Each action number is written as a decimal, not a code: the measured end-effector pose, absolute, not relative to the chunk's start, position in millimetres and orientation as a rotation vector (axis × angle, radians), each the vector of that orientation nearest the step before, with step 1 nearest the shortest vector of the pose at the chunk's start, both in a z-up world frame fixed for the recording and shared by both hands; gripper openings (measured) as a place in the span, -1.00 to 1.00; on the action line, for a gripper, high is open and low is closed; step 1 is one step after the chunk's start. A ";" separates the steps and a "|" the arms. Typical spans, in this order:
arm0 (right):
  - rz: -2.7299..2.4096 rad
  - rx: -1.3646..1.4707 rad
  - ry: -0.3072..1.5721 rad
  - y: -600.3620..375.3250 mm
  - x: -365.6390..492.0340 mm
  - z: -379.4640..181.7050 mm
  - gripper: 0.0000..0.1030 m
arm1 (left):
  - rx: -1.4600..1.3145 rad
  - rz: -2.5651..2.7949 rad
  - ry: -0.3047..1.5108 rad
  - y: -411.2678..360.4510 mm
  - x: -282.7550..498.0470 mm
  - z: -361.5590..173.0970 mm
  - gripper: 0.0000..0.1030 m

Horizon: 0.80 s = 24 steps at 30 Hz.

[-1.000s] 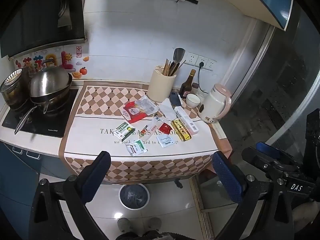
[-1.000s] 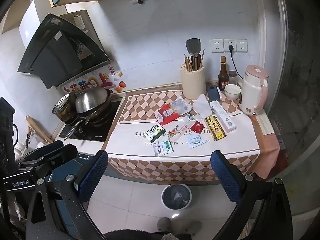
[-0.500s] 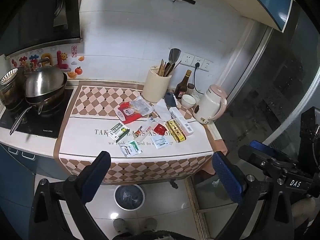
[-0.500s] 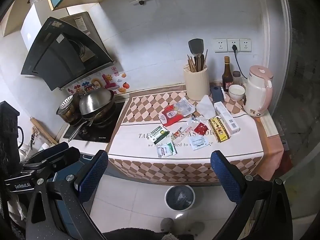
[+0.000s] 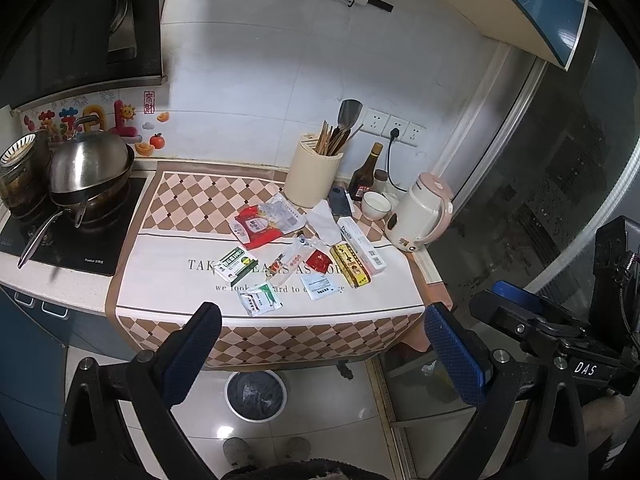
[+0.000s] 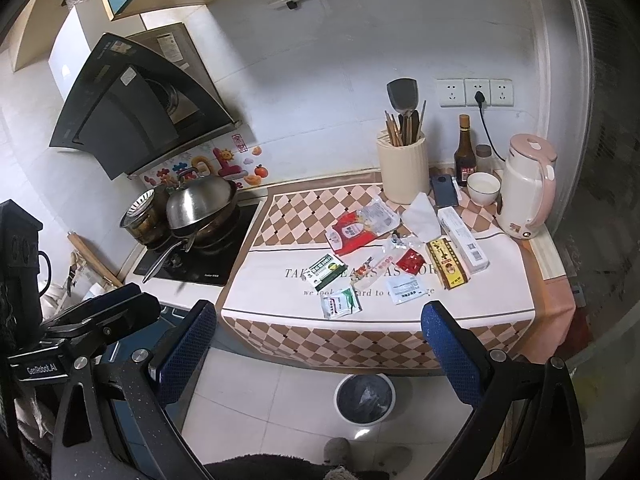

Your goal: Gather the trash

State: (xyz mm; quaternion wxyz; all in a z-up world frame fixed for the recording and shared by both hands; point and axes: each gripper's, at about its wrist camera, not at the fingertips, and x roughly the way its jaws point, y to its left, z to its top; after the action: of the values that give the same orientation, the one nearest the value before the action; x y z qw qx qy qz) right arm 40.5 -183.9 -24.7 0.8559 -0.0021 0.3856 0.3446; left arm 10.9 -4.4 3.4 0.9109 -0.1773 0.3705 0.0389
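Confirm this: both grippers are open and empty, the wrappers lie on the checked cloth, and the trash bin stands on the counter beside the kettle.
One thing is wrong: the trash bin stands on the floor below the counter's front edge, not beside the kettle; the right wrist view shows it. The left gripper and right gripper are open and empty, and the wrappers lie on the checked cloth.

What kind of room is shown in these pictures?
Most likely a home kitchen: a range hood hangs over a cooktop with pans, and an electric kettle and utensil holder stand on the counter.
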 end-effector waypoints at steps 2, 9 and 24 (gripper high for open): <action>0.729 -0.006 0.810 -182.8 41.0 -25.1 1.00 | -0.367 0.081 0.762 -4.7 10.2 3.0 1.00; 0.729 -0.005 0.809 -181.6 38.8 -25.9 1.00 | -0.370 0.080 0.762 -7.1 11.7 3.3 1.00; 0.736 -0.002 0.808 -179.5 38.1 -24.9 1.00 | -0.386 0.061 0.764 -8.9 8.8 1.6 1.00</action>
State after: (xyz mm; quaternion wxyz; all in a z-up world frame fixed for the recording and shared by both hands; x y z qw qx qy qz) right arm 38.1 -179.5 -24.9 0.8543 -0.0012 0.3844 0.3498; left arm 8.8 -8.9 1.6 0.9094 -0.1870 0.3704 0.0298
